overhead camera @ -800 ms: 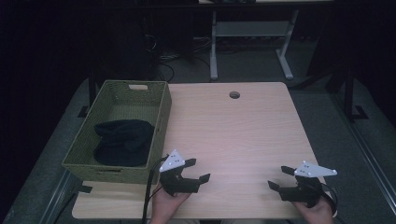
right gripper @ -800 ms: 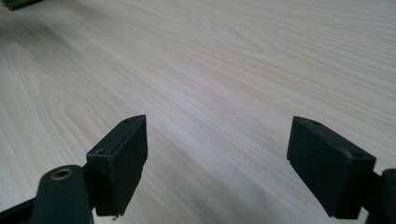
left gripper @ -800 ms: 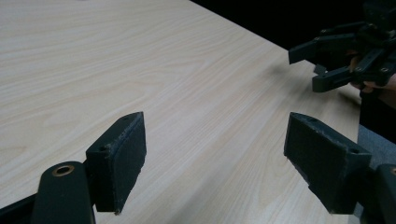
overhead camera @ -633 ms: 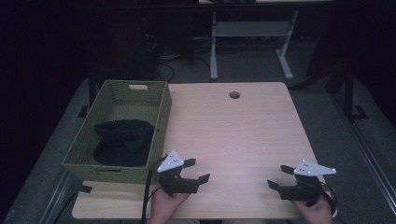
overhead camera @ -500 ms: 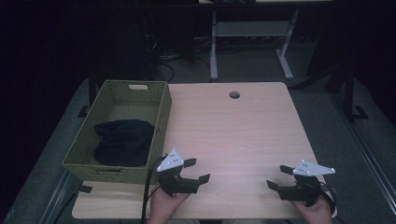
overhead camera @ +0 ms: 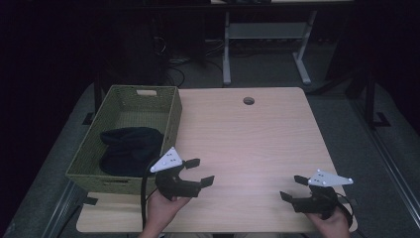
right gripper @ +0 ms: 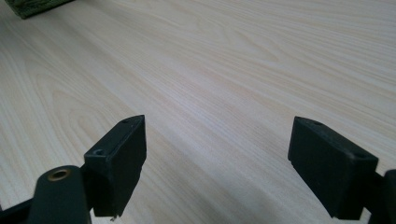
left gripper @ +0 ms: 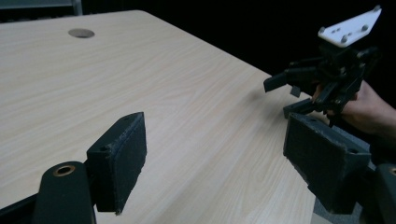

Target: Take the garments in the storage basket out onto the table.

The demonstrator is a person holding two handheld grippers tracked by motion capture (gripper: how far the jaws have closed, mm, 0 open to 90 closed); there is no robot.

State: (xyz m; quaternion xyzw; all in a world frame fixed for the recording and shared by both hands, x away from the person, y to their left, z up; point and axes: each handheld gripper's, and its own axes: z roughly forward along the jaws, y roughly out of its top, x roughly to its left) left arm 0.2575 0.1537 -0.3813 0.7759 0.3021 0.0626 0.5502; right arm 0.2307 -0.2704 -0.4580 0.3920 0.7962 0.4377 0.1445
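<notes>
Both grippers are sitting at the near edge of the desk [overhead camera: 247,134] with nothing in them. The left gripper [overhead camera: 196,172] is at about 7 o'clock on the desk with its fingers [left gripper: 116,161] spread wide over bare wood. The right gripper [overhead camera: 292,188] is over at 5 o'clock, fingers [right gripper: 114,163] just as far apart.

The thing to go for looks like the dark cloth [overhead camera: 130,148], bunched up in the near half of the green woven basket [overhead camera: 171,121] at the desk's 9 o'clock edge. The left gripper is just beside the basket's near corner, so I'd guess it makes the grab.

If that's the step, here's how I'd do it: lift over the basket wall first rather than dragging across the rim, come straight down on the highest fold, and pinch a thick bunch so it doesn't slip. Keep the fingers clear of the weave. The right one can stay parked until the cloth is out.
</notes>
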